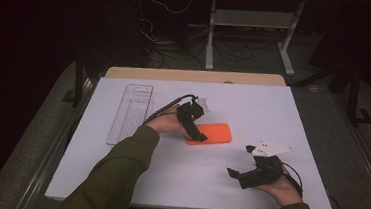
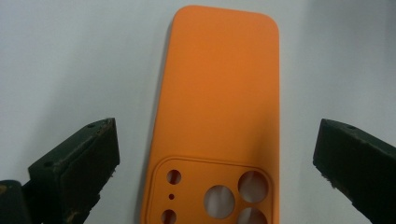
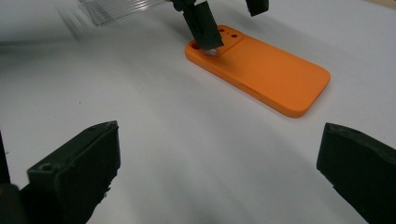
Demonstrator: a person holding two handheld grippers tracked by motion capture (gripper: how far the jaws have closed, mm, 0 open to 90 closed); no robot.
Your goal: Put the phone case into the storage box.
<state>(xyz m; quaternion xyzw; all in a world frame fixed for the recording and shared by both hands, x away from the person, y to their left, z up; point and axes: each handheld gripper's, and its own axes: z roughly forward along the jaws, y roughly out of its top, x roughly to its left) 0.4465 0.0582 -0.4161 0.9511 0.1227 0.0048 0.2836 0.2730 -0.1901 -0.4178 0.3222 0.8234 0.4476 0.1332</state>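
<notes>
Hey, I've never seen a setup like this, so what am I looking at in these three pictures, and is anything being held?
A person at a white table holds a pair of hand-operated tongs in each hand. The high view looks down from above. The other two pictures come from cameras riding on the tongs, looking out between their black jaws.

On the table lie an orange phone case, back up with camera holes showing, and a clear plastic tray.

The left tongs are open, jaws on either side of the case's camera end. The right tongs are open too, off to the side. Nothing is held.
</notes>
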